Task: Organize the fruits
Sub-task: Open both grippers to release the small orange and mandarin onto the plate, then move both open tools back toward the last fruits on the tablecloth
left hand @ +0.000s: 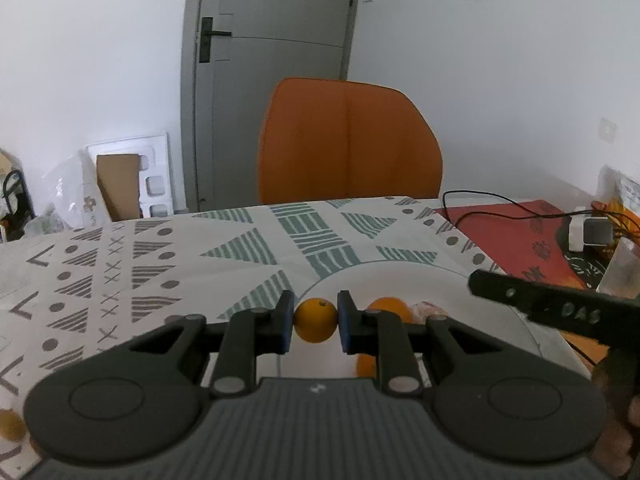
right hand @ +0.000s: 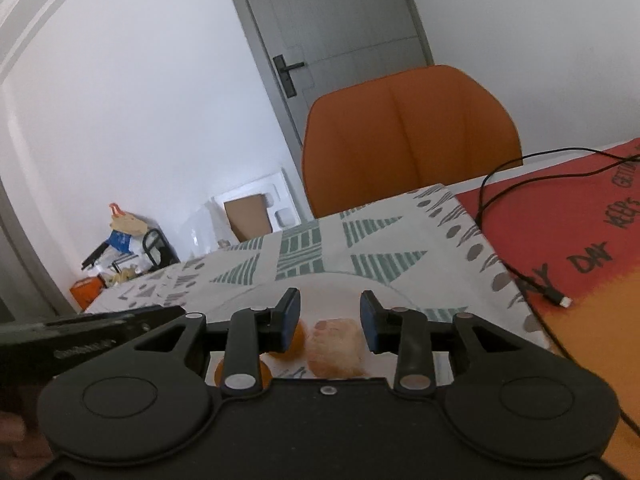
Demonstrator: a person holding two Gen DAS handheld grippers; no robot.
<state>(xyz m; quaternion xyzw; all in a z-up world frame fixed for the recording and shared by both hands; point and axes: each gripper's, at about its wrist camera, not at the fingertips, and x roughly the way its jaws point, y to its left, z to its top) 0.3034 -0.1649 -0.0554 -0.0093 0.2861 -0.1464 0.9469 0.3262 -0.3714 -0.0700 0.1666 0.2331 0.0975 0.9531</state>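
1. Left gripper (left hand: 316,322) had both blue-padded fingers pressed against the sides of one small orange fruit (left hand: 315,321), held above the near rim of a white plate (left hand: 400,274).
2. Right gripper (right hand: 330,322) stood with its jaws parted wide and nothing between them; it hung over the same plate (right hand: 340,288).
3. On the plate, the left wrist view showed two more oranges: one (left hand: 386,307) just right of the held fruit, and another (left hand: 366,365) lower down, mostly hidden behind the finger linkage.
4. One pale, peach-coloured fruit (right hand: 335,346) lay on the plate below the right gripper's gap; its kind could not be told.
5. The right wrist view also showed two oranges (right hand: 294,340) beside that pale fruit, both partly hidden by the left finger.
6. One patterned tablecloth (left hand: 160,264) covered the table, with one red mat (right hand: 580,240) on the right, crossed by one black cable (right hand: 516,162).
7. One orange chair (left hand: 348,144) stood behind the table.
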